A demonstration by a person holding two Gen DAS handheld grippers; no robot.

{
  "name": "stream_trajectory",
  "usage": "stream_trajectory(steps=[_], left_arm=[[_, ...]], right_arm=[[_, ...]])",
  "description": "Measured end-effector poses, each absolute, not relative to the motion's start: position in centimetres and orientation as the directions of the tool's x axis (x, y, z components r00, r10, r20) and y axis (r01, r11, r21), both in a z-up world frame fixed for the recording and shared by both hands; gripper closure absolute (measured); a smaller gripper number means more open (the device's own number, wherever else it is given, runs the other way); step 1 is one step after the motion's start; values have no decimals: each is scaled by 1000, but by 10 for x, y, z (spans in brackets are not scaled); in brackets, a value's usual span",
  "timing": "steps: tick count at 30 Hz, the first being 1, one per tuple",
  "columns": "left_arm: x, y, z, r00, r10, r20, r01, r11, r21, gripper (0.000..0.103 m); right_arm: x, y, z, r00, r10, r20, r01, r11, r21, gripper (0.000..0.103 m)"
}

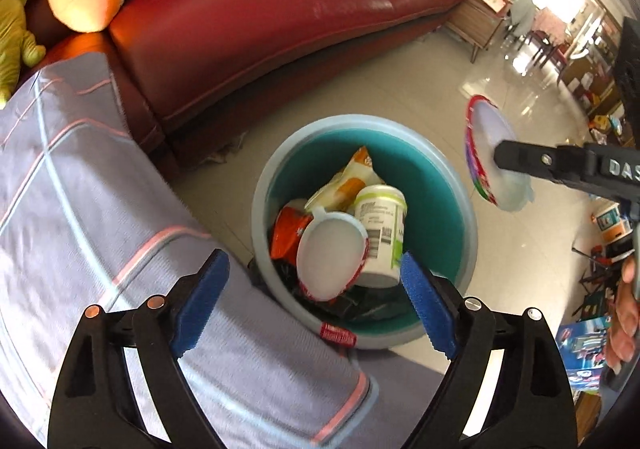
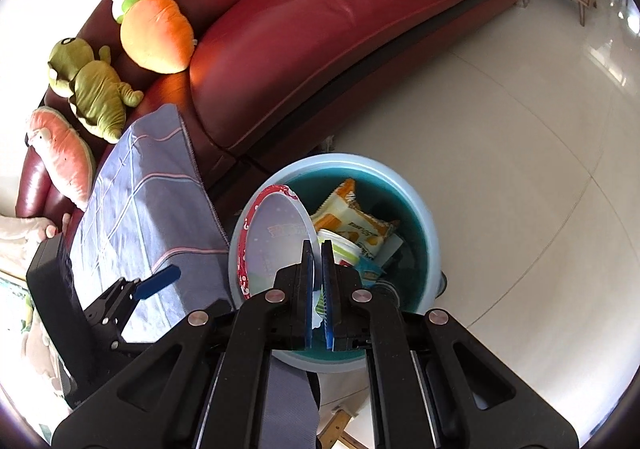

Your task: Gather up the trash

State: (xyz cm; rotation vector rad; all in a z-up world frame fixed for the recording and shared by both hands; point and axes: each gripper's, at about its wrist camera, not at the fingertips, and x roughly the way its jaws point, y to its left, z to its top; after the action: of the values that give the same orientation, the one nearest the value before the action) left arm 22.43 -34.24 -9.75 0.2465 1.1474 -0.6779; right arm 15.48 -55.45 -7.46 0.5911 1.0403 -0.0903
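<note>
Glossy pale floor tiles (image 2: 500, 109) spread beneath me, and a dark red leather sofa (image 1: 256, 21) curves along the far side, its cushions smooth and shiny. Soft plush toys sit on its arm: an orange carrot-shaped one (image 2: 156, 35) and a green frog-like one (image 2: 94, 89). Just beside the bin lies a grey-blue woven cloth (image 1: 92, 185) with thin pink and pale blue stripes, draped over something I cannot make out.

On the tiles stands a round plastic bin (image 1: 436, 153), pale blue at the rim and teal inside. It holds a crinkled yellow-and-white snack wrapper (image 1: 348, 177), a white cylindrical tub with a printed label and barcode (image 1: 380, 225), an orange piece of packaging (image 1: 286, 233), and a shallow oval tray with a red edge and a frosted film lid (image 1: 332, 257), lying tilted against the tub over dark plastic at the bottom.

My left gripper (image 1: 316, 301) hangs over the near rim of the bin with its ridged blue pads (image 1: 202, 303) spread wide and nothing between them. My right gripper (image 2: 318, 281) is squeezed together on a second oval lid (image 2: 276, 245), thin, translucent and red-rimmed, pinching its edge so the lid stands upright. From the left camera this lid appears off the bin's right side; from the right camera it overlaps the bin's left rim.
</note>
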Motion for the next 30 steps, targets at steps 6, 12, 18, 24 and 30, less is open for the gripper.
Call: stream_trajectory(steps=[6,12,18,24,30], left_arm=[[215,-324,-91,266,-359,-895,583,799,-147,9],[211,-310,-86,276,-348,-896,558,817,-145,7],[204,-304,-82,272,-334,-902,541,829,-143,7],[190,-293,-74,295,-314,-902,522,844,-123,6],[174,-280,-66,301,-297,-906,501,858,-114,6]], right_arm=[[170,-537,-73,504,221,-835,302,861,410,97],[180,-523,-72,501,229,-835,273,873,403,50],[169,-522,-68,514,211,-832,288,871,398,29],[143,-523,-59,514,177,-839,289,885,364,18],[115,-517,-49,511,156,-845,282,898,337,12]])
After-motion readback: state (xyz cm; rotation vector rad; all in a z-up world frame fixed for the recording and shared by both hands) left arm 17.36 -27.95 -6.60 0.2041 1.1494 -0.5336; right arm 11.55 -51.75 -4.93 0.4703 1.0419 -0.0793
